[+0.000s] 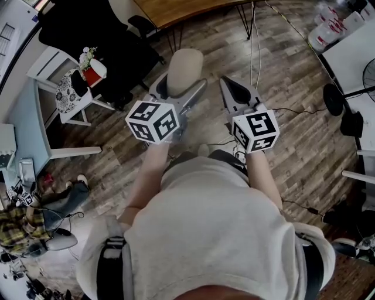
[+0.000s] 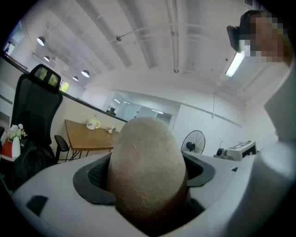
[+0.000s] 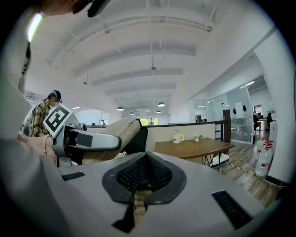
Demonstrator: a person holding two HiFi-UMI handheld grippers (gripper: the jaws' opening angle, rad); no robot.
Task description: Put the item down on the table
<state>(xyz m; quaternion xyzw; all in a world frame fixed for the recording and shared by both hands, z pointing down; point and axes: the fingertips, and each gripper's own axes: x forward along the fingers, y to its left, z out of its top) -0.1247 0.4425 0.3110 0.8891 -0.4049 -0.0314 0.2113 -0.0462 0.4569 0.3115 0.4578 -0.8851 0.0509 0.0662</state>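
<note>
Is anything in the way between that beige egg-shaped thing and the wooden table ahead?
Nothing visible is. The left gripper holds the beige item, and only floor lies between it and the wooden table. The black chair stands off to the left of that path.

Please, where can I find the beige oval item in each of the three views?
Head view: the beige oval item is at upper centre, between the jaws of the left gripper.
Left gripper view: lower centre, filling the jaws.
Right gripper view: left of centre, beyond this gripper's jaws.
Shared landmark: the wooden table.
</note>
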